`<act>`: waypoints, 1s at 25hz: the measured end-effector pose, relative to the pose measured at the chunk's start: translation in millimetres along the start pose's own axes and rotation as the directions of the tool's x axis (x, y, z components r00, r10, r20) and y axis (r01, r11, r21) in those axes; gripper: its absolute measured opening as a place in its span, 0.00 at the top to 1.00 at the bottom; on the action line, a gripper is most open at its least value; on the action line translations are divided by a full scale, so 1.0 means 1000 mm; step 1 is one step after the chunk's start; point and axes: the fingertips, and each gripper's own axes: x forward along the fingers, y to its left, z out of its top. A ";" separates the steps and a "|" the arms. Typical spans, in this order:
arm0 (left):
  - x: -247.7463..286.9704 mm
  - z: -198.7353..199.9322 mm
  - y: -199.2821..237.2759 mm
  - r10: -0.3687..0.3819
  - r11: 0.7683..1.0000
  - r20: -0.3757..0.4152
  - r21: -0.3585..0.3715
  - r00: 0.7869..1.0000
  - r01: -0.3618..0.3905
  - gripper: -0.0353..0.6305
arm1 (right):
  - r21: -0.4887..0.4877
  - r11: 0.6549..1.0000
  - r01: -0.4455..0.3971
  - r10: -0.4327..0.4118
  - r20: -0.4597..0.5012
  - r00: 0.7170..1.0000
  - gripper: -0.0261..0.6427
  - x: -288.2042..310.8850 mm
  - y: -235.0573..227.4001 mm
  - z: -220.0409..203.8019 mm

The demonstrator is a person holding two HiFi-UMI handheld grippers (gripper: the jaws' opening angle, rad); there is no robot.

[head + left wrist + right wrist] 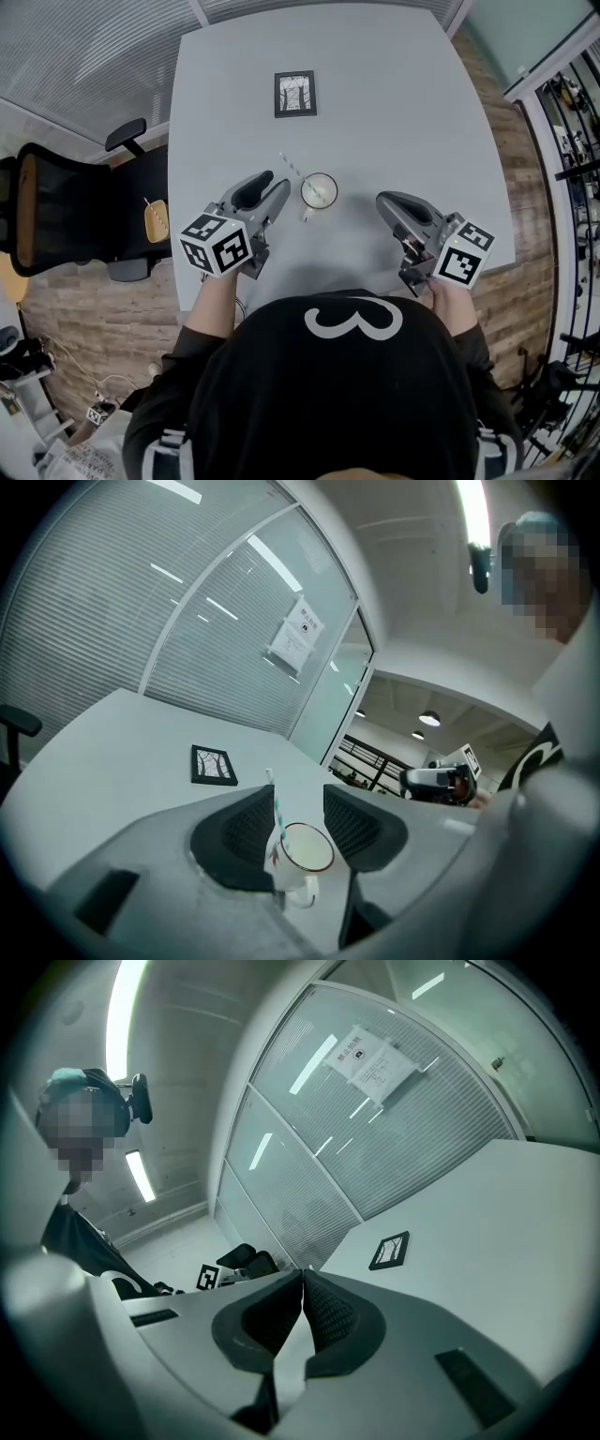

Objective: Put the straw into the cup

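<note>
straw [291, 166] stands in cup [334, 193], tilted far-left; left gripper [279, 183] spread wide, right gripper [383, 199] pressed together.

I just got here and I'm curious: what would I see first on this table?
The white cup in the middle of the table, with a striped straw in it, leaning over the rim. The left gripper is right beside the cup with its jaws apart; the right gripper has its jaws together, empty. Farther off lies a small framed picture.
</note>
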 end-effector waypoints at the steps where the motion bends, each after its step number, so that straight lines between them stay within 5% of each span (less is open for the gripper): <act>1: -0.004 0.003 -0.007 -0.014 1.000 0.005 0.013 1.000 0.014 0.70 | -0.010 1.000 -0.001 0.001 0.004 1.000 0.94 -0.001 0.003 0.001; 13: -0.061 0.031 -0.091 -0.181 0.972 0.015 0.152 0.983 0.176 0.82 | -0.110 0.994 -0.015 0.018 0.027 0.999 0.94 -0.005 0.063 0.004; 25: -0.115 0.024 -0.148 -0.239 0.954 0.011 0.190 0.971 0.232 0.90 | -0.161 0.987 -0.020 0.030 0.059 0.998 0.94 -0.026 0.141 -0.016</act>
